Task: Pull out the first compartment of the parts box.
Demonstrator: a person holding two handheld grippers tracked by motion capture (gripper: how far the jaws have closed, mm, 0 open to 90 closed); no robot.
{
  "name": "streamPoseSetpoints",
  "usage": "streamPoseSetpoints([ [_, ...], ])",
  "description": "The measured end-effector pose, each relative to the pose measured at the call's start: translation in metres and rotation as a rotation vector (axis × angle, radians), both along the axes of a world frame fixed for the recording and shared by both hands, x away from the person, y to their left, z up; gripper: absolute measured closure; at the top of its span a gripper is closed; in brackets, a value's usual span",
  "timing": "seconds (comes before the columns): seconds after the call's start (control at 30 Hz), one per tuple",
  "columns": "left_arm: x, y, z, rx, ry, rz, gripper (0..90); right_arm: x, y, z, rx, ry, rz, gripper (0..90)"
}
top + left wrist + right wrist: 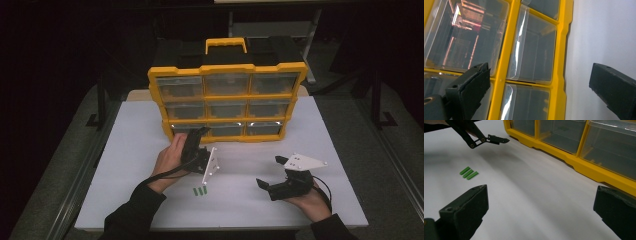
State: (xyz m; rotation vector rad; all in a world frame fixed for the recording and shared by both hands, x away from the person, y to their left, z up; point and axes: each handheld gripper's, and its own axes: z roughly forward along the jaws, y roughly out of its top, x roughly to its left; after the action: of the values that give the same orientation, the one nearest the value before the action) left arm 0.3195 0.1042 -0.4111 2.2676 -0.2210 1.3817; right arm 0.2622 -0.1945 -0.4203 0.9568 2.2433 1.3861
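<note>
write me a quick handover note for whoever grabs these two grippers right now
Left gripper: open, holding nothing, up against the bottom-left clear plastic drawer of the yellow-framed organiser box, which stands upright at the back of the white table.
Right gripper: open, holding nothing, resting low over the table's right side, apart from everything.
Three small green plastic pieces lie side by side on the table, in front of the left hand.
Done: nothing moved that can be judged; all drawers look shut.
Left: probably pull the bottom-left drawer open, then put the green pieces in.
</note>
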Motion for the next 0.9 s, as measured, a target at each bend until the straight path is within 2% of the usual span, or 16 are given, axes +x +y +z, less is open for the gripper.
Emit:
streamPoseSetpoints([
  [0.03, 0.0, -0.001, -0.001, -0.008, -0.004, -0.004, 3.0, 0.0, 0.0, 0.0, 0.0, 0.0, 0.0, 0.0],
  [0.1, -0.001, -0.001, -0.001, 0.016, -0.017, -0.002, 3.0, 0.0, 0.0, 0.0, -0.003, 0.0, 0.002, 0.0],
  [0.2, -0.002, -0.002, -0.002, 0.038, -0.033, 0.001, 3.0, 0.0, 0.0, 0.0, -0.001, 0.001, 0.001, 0.0],
  [0.27, -0.001, -0.002, -0.004, 0.036, -0.042, -0.001, 3.0, 0.0, 0.0, 0.0, -0.002, 0.001, 0.0, 0.0],
  [0.3, -0.001, -0.002, -0.004, 0.052, -0.051, 0.001, 3.0, 0.0, 0.0, 0.0, -0.003, 0.0, 0.001, 0.0],
  [0.33, -0.001, -0.003, -0.006, 0.042, -0.06, -0.001, 3.0, 0.0, 0.0, 0.0, -0.001, 0.002, 0.001, 0.0],
  [0.47, -0.001, -0.003, -0.008, 0.057, -0.085, 0.0, 3.0, 0.001, 0.0, 0.0, -0.006, -0.01, 0.007, 0.0],
  [0.7, -0.002, -0.005, -0.01, 0.085, -0.12, 0.005, 3.0, 0.0, 0.0, 0.0, -0.003, 0.002, 0.003, 0.0],
  [0.9, -0.002, -0.006, -0.012, 0.078, -0.131, 0.013, 3.0, 0.0, 0.0, 0.0, -0.003, 0.002, 0.004, 0.0],
])
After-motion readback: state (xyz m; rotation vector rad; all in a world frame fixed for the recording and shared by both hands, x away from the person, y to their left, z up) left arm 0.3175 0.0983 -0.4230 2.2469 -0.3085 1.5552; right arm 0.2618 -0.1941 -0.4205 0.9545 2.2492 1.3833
